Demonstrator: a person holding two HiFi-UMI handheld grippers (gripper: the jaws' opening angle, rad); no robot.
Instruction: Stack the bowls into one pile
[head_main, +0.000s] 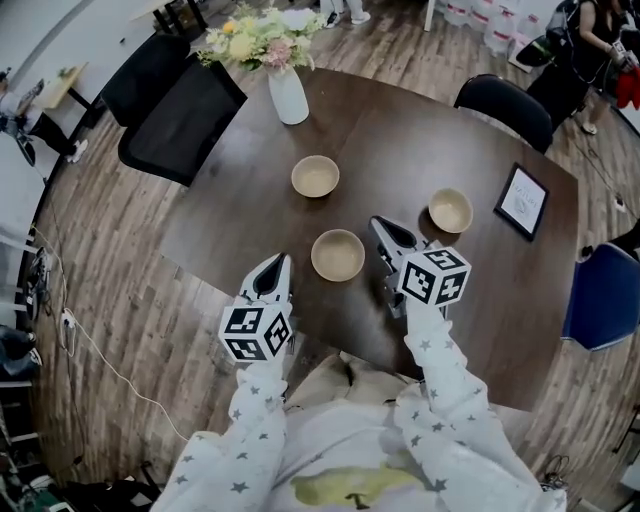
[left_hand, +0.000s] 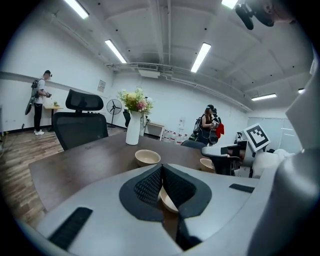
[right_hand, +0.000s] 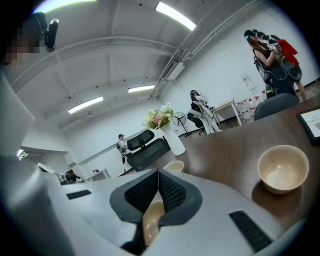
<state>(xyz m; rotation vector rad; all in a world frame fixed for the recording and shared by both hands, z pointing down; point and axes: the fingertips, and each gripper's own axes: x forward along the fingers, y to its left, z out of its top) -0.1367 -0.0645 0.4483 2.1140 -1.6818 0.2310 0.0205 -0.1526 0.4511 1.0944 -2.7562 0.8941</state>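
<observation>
Three pale bowls stand apart on the dark wooden table (head_main: 420, 140), none inside another. The nearest bowl (head_main: 338, 254) sits toward the table's 6 o'clock edge, close to the person. The far bowl (head_main: 315, 176) lies at its 11 o'clock and the right-hand bowl (head_main: 450, 210) at its 2 o'clock. The left gripper (head_main: 275, 262) hangs just beside the nearest bowl at that bowl's 8 o'clock, over the table's near edge. Its jaws are pressed together tip to tip with nothing clamped, and the nearest bowl shows just beyond the pads in the left gripper view. The right gripper (head_main: 383, 225) is at the nearest bowl's 3 o'clock, with its jaws likewise closed and empty. In the head view its body lies between the nearest bowl and the right-hand bowl. A white vase (head_main: 288, 95) of flowers stands at the far bowl's 11 o'clock, well apart from it. A picture frame (head_main: 521, 201) rests near the right-hand bowl at its 3 o'clock. Black chairs (head_main: 175, 105) stand at the table's 10 and 1 o'clock, and a blue chair (head_main: 605, 295) at its 4 o'clock. A bystander (left_hand: 39, 102) stands far off by the wall.
</observation>
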